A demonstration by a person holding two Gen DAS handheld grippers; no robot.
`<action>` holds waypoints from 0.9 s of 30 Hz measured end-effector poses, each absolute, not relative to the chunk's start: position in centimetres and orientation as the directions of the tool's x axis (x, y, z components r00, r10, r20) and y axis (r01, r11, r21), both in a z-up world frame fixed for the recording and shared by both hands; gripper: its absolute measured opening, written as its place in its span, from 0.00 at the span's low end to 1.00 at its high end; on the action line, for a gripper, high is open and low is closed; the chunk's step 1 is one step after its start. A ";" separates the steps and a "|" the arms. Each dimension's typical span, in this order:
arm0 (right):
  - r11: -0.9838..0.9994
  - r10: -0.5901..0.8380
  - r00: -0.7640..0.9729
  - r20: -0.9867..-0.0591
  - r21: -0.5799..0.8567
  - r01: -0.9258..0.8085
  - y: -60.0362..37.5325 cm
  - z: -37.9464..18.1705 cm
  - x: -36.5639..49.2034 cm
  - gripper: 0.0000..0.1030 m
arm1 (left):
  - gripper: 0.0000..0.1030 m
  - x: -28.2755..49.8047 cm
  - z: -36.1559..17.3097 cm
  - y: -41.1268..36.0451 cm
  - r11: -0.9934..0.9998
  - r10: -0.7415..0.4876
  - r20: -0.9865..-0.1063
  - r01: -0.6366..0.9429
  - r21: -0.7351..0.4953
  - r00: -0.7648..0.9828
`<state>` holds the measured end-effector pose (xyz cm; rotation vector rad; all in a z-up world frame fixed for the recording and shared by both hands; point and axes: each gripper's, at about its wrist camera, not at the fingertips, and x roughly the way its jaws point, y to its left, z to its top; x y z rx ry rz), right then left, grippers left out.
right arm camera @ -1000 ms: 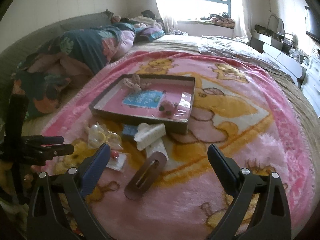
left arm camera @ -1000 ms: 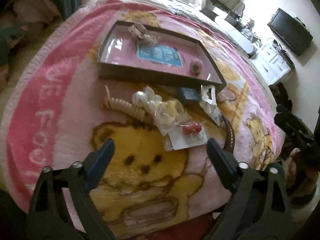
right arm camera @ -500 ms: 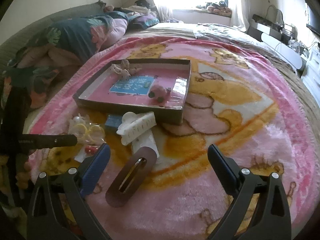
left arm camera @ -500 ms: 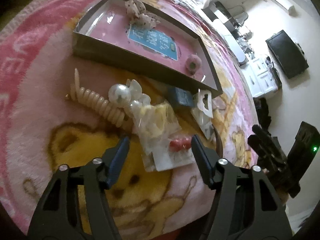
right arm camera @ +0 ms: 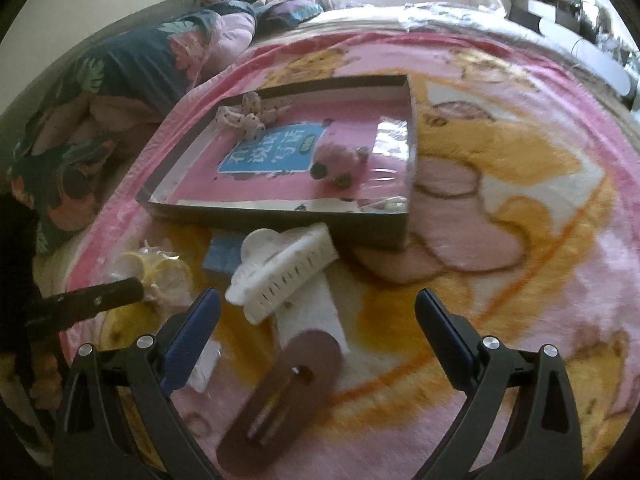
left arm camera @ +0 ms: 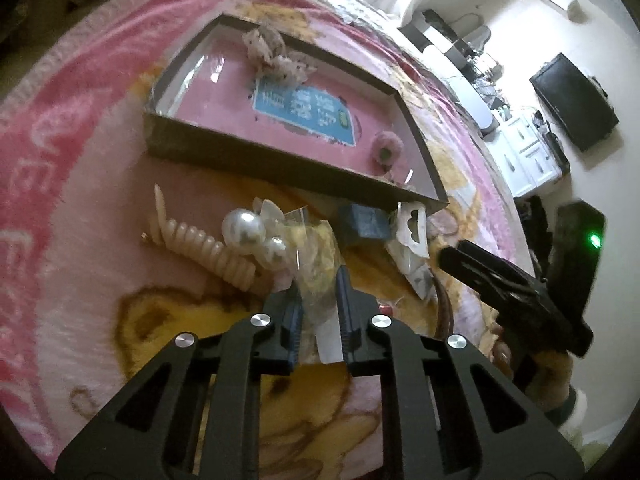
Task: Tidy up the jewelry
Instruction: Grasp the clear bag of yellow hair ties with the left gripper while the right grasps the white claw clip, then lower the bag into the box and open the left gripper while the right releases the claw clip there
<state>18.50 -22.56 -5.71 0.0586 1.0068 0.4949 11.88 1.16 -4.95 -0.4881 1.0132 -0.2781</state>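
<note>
We see the tray at 12 o'clock on the blanket, claw clip just before it, flat clip at 6, packet at 9.

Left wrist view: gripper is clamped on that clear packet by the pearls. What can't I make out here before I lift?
- Clear packet: near end hidden between the left gripper fingers; contents a yellow blur.
- Red item: mostly hidden behind the left gripper's finger.
- Brown hair clip: only a sliver in the left wrist view; motion-blurred in the right wrist view, where the right gripper hangs open above it.
- Blue label in the box: text too blurred.
</note>
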 end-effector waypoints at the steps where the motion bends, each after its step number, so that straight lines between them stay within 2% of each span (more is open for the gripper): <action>1: 0.884 0.431 0.421 -0.798 0.280 -0.373 -22.1 -6.0 18.8 0.94 | 0.08 11.7 -4.7 1.2 0.863 -0.437 -0.739 0.005 -0.506 0.512; 5: 0.875 0.453 0.380 -0.806 0.322 -0.361 -20.9 -7.3 20.2 0.91 | 0.08 11.4 -3.9 1.4 0.880 -0.411 -0.743 0.016 -0.475 0.528; 7: 0.868 0.474 0.356 -0.805 0.359 -0.344 -20.7 -8.0 20.9 0.77 | 0.08 11.3 -3.6 1.5 0.884 -0.405 -0.743 0.021 -0.467 0.533; 9: 0.857 0.501 0.342 -0.795 0.403 -0.321 -20.9 -8.4 21.4 0.68 | 0.08 11.1 -3.3 1.5 0.890 -0.396 -0.743 0.027 -0.455 0.540; 10: 0.845 0.524 0.337 -0.782 0.432 -0.314 -21.0 -8.5 21.6 0.60 | 0.08 11.0 -3.2 1.5 0.893 -0.392 -0.742 0.030 -0.450 0.544; 12: 0.842 0.532 0.336 -0.777 0.445 -0.306 -21.0 -8.5 21.7 0.58 | 0.08 11.1 -2.9 1.6 0.893 -0.391 -0.739 0.032 -0.448 0.549; 16: 0.836 0.538 0.354 -0.765 0.430 -0.341 -21.0 -7.7 20.9 0.44 | 0.08 11.0 -2.2 1.8 0.896 -0.387 -0.733 0.040 -0.443 0.559; 27: 0.842 0.535 0.455 -0.711 0.408 -0.352 -24.1 -4.0 18.2 0.42 | 0.08 12.3 0.2 1.6 0.894 -0.399 -0.701 0.079 -0.441 0.591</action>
